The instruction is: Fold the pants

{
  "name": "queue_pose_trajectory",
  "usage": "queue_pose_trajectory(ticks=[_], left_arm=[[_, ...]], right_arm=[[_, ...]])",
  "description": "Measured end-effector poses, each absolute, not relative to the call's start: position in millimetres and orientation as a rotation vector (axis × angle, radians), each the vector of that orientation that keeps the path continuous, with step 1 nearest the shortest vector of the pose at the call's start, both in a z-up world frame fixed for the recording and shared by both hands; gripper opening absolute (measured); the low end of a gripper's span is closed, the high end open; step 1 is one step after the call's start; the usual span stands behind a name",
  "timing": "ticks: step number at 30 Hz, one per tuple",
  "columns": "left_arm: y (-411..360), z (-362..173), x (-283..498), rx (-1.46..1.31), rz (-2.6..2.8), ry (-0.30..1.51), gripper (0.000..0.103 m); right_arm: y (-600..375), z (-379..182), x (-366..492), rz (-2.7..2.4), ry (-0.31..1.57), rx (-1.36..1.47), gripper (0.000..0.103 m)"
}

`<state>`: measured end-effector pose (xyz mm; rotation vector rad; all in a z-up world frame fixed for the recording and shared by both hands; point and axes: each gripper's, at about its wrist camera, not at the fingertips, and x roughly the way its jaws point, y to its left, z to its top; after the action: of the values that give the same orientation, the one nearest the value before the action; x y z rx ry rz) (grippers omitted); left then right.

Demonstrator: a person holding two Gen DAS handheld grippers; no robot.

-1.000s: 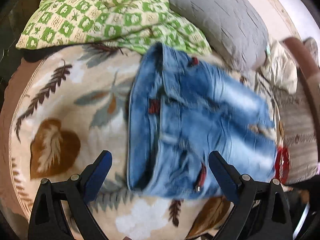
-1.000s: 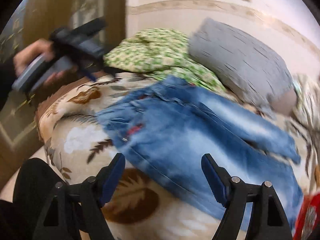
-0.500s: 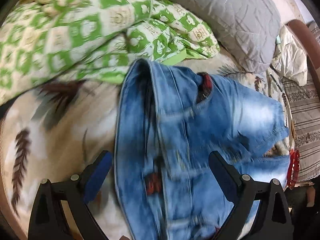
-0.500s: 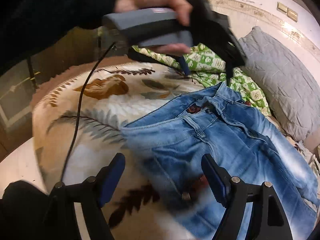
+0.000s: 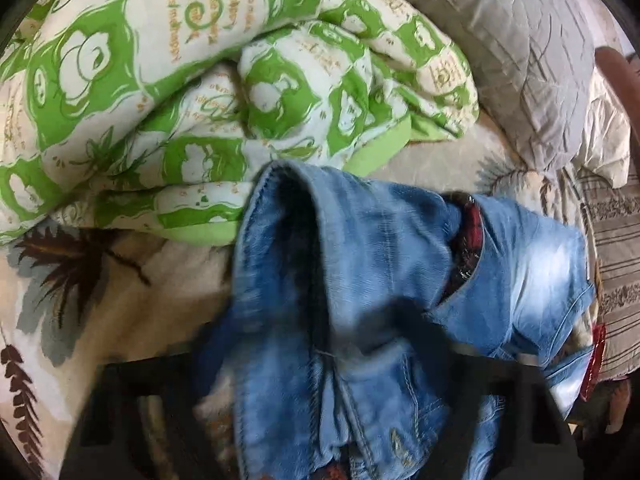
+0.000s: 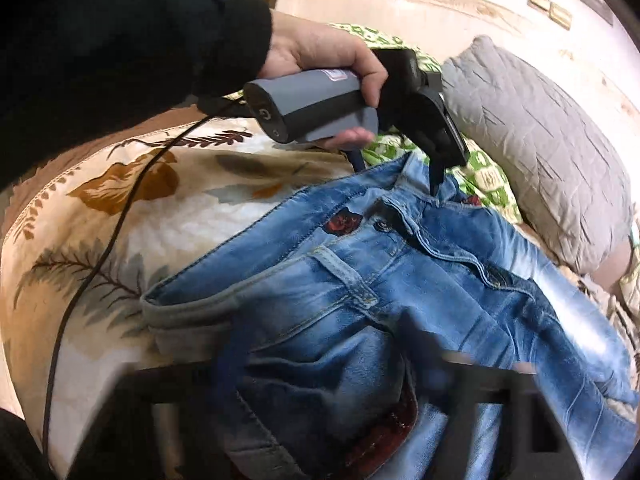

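Left wrist view: faded blue denim pants (image 5: 360, 300) lay on a cream leaf-printed blanket (image 5: 132, 300), waistband bunched toward six o'clock. Left gripper (image 5: 320, 364) blurred, jaws closing around the waistband; whether its pads yet pinched the cloth, I cannot tell. Green-and-white quilt (image 5: 200, 80) at eleven o'clock; grey pillow (image 5: 500, 40) at one o'clock.

Right wrist view: right gripper (image 6: 332, 372) blurred, jaws closing over the near waistband corner; a pinch unconfirmed. A black-sleeved hand (image 6: 320, 52) gripped the other tool at twelve o'clock.
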<state>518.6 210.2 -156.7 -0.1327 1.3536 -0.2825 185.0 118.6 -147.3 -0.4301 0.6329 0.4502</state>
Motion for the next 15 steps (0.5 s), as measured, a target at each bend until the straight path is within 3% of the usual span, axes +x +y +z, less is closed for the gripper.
queue_pose_trajectory(ticks=[1, 2, 3, 6, 15], left_arm=[[210, -154, 516, -0.085, -0.264, 1.35, 0.023], [213, -151, 514, -0.102, -0.292, 1.353, 0.018], [214, -148, 511, -0.107, -0.303, 1.347, 0.015], [214, -139, 505, -0.087, -0.303, 1.331, 0.013], [212, -110, 488, -0.098, -0.335, 1.267, 0.011]], right_arm=[[116, -147, 186, 0.439, 0.632, -0.421, 0.025], [114, -146, 187, 0.431, 0.631, -0.412, 0.016], [112, -146, 188, 0.428, 0.629, -0.406, 0.011], [110, -144, 185, 0.443, 0.617, -0.4, 0.008], [80, -132, 170, 0.526, 0.597, -0.25, 0.007]])
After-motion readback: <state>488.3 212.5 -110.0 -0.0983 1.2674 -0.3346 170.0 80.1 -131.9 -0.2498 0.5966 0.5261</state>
